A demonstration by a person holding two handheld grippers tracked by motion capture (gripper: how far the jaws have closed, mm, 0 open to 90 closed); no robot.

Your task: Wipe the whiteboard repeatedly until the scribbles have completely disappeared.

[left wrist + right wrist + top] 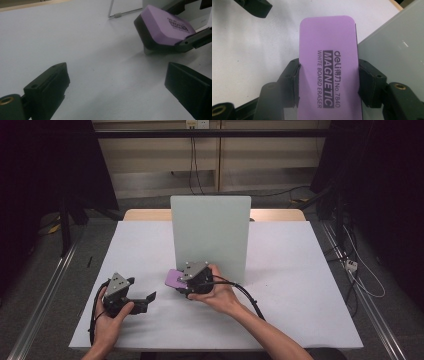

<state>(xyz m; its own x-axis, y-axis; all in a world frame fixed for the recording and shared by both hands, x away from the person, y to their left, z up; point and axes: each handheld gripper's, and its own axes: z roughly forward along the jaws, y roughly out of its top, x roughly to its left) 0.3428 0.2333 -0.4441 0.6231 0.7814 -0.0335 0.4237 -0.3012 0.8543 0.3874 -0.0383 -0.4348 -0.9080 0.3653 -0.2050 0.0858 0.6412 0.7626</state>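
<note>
Gripping a purple whiteboard eraser [328, 67] by its two long edges, the right gripper [179, 281] is sitting near the centre of the high view, just in front of the lower left corner of an upright grey board [210, 235]. In the right gripper view its two black jaws are pressing on the eraser from either side at mid-frame, and the eraser is running from the bottom edge up to the upper middle, its printed face showing the words "MAGNETIC WHITE BOARD ERASER". The grey board is filling the right side of that view, just beside the eraser.

In the left gripper view the eraser [163, 27] is showing at the upper right, tilted, with its dark underside angled toward the white table [82, 42]; whether its low corner is touching the surface I cannot tell. A thin metal stand leg [120, 14] is lying on the table at the top centre of that view.

The left gripper [145, 300] is resting at the lower left of the high view, well apart from the eraser, its jaws standing wide with nothing between them. The person's left hand [110, 317] is wrapping around its body.
</note>
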